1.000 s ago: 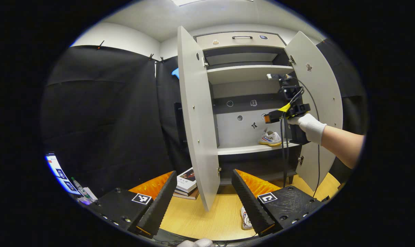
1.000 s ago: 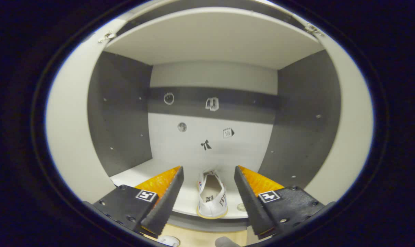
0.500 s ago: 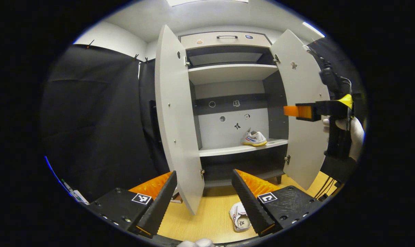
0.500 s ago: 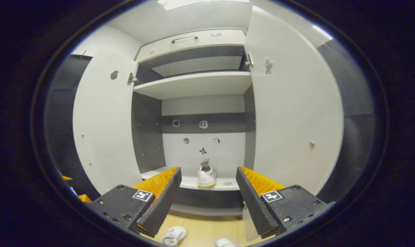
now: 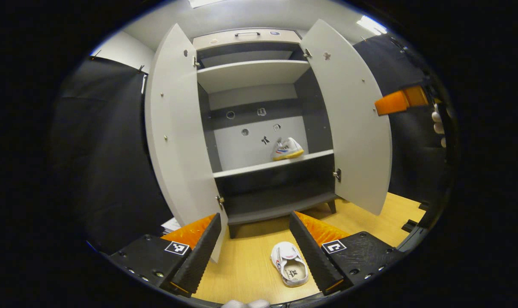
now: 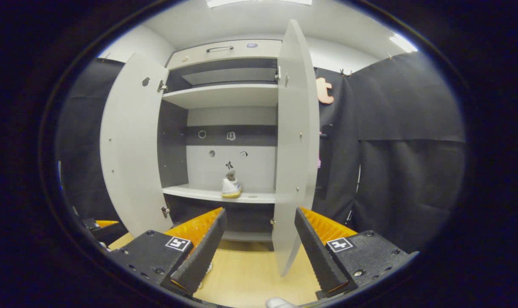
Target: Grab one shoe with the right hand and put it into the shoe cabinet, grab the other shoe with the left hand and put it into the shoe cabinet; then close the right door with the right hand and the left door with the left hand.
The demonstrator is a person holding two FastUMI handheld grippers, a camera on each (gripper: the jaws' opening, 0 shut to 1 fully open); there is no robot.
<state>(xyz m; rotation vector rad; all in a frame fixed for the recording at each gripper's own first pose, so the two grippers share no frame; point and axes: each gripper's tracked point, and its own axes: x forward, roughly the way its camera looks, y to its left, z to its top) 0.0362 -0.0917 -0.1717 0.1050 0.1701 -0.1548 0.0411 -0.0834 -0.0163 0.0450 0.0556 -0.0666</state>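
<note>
The shoe cabinet (image 5: 259, 184) stands with both doors wide open. One white shoe (image 5: 287, 149) sits on its middle shelf, right of centre. The other white shoe (image 5: 291, 267) lies on the wooden floor in front, just inside the right finger of my left gripper (image 5: 255, 252), which is open and empty above it. My right gripper (image 6: 259, 252) is open and empty, back from the cabinet and facing the right door (image 6: 295, 145) nearly edge-on. The shelf shoe (image 6: 231, 188) shows beyond it. In the left gripper view the right gripper (image 5: 398, 102) hangs at the far right, beside the right door (image 5: 349, 115).
The left door (image 5: 173, 128) swings out toward me. A drawer with a handle (image 5: 247, 34) tops the cabinet, and an upper shelf (image 5: 250, 72) is bare. Black cloth walls flank both sides. Wooden floor (image 5: 370, 218) spreads before the cabinet.
My right gripper has pulled back out of the cabinet, leaving the shoe on the shelf. My left gripper has backed off and tipped down, bringing the floor shoe up between its fingers.
</note>
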